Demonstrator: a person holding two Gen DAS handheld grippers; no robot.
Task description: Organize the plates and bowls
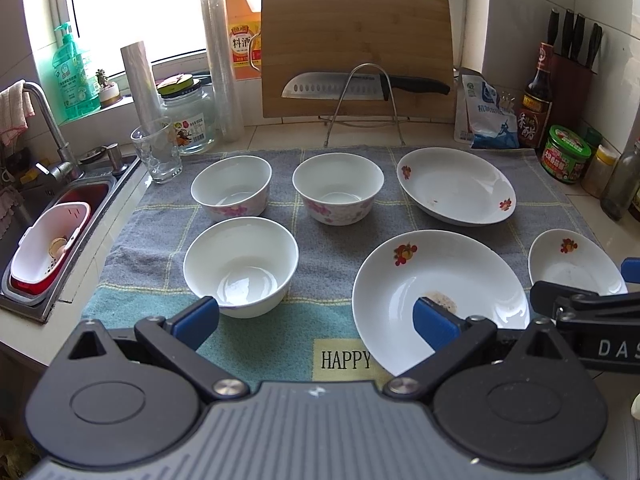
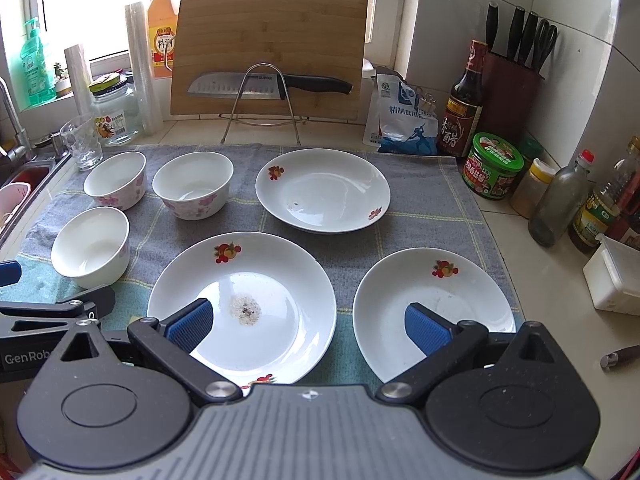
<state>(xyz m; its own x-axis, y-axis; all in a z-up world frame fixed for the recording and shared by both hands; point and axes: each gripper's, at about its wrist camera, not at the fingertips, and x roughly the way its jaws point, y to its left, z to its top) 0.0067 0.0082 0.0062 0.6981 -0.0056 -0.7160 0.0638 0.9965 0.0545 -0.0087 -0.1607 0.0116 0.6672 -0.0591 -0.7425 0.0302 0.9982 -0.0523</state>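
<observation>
Six pieces are laid out on the grey-and-teal towel (image 2: pixel 420 184) and nothing has been stacked yet, so the job looks like it's right at the start

Left half of the towel: three bowls, the plain white bowl (image 1: pixel 241 266) nearest the front edge, two flowered ones behind it, the left flowered bowl (image 1: pixel 231 185) and the right flowered bowl (image 1: pixel 338 188). Right half: the big plate (image 2: pixel 242 306) at the front, the far plate (image 2: pixel 323 190) behind it toward the back edge, and the small plate (image 2: pixel 434 312) by the front right corner. None of them is touching another.

The left gripper (image 1: pixel 316 320) is held wide open with nothing in it, hanging over the front edge; the plain white bowl sits just ahead of its left pad, the big plate under its right one. The right gripper (image 2: pixel 308 326) is spread wide too, also empty, straddling the gap between the big plate and the small plate.

The relation that matters, as a guess: bowls are closer to the left gripper, plates to the right one. Everything is round, so no long axis to line up with, only a rim to be pinched.

Room to move is decent across the towel's middle. It gets tight at the right edge, where jars and bottles (image 2: pixel 560 204) are crowded, and by the glass (image 2: pixel 82 146) at the back left corner
</observation>
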